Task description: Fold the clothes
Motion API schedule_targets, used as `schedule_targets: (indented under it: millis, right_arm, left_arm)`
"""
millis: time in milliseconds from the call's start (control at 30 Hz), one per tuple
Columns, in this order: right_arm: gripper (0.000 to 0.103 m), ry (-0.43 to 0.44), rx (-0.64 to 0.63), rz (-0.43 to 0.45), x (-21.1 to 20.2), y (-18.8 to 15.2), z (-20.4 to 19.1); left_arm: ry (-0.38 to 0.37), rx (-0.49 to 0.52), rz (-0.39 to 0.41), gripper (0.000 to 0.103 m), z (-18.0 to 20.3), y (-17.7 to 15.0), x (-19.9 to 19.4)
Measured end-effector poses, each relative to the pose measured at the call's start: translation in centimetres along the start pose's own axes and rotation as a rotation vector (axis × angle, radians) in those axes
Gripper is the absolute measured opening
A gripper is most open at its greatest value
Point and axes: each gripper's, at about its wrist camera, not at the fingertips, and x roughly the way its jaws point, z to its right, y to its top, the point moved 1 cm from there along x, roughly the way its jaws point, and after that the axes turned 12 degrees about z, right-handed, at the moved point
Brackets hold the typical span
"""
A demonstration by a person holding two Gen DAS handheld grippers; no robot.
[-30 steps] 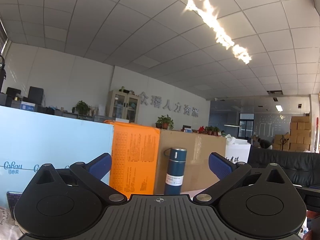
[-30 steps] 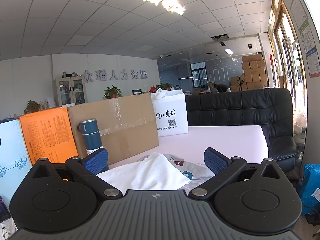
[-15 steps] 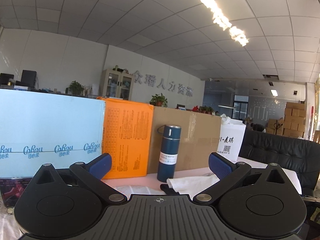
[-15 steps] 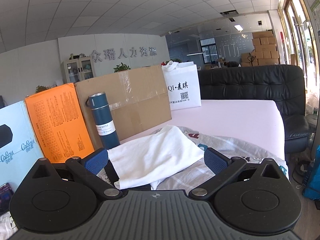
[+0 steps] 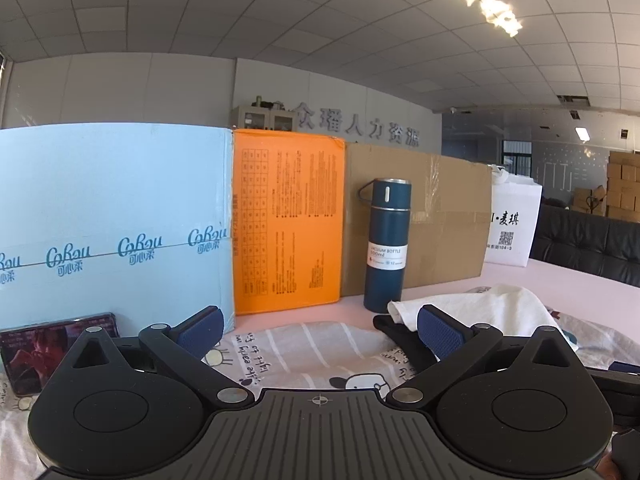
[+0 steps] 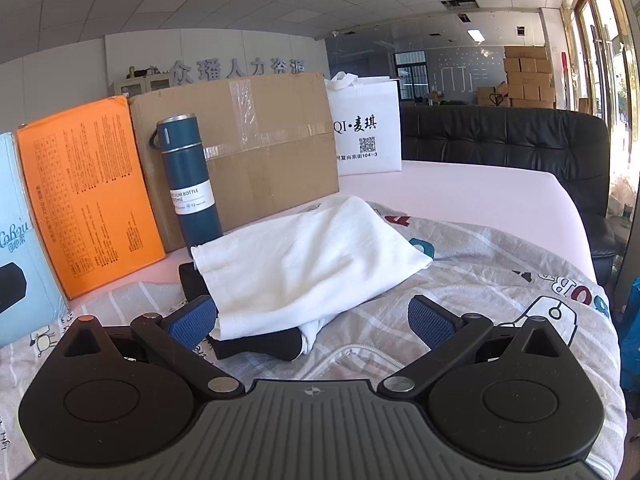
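A white garment (image 6: 308,260) lies folded on top of a black garment (image 6: 256,346) on a patterned sheet (image 6: 500,280). It also shows in the left wrist view (image 5: 480,308), with the black garment (image 5: 396,334) under it. My right gripper (image 6: 312,316) is open and empty, just in front of the pile. My left gripper (image 5: 318,330) is open and empty, to the left of the pile above the sheet (image 5: 304,344).
A blue flask (image 5: 386,244) stands behind the pile against a cardboard box (image 6: 260,148). An orange box (image 5: 288,224), a light blue box (image 5: 112,224) and a white bag (image 6: 366,124) line the back. A phone (image 5: 56,346) leans at left. A black sofa (image 6: 520,140) is at right.
Both grippers have tilted down from the ceiling and moved closer to the table. The clothes pile and sheet have come into view in front of them. Both stay open.
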Motion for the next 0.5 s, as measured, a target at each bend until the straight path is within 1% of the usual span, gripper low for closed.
schedule_targets:
  millis: [100, 233, 500]
  right_arm:
    - [0.103, 0.009, 0.016, -0.011, 0.5, -0.6, 0.3]
    - [0.103, 0.014, 0.002, -0.015, 0.8, -1.1, 0.1]
    - [0.103, 0.026, -0.007, 0.005, 1.1, -1.6, -0.5]
  left_arm:
    - [0.016, 0.0, -0.015, 0.103, -0.2, -0.5, 0.3]
    - [0.023, 0.018, -0.019, 0.103, -0.1, -0.5, 0.4]
    - [-0.021, 0.049, -0.014, 0.103, 0.7, -0.3, 0.5]
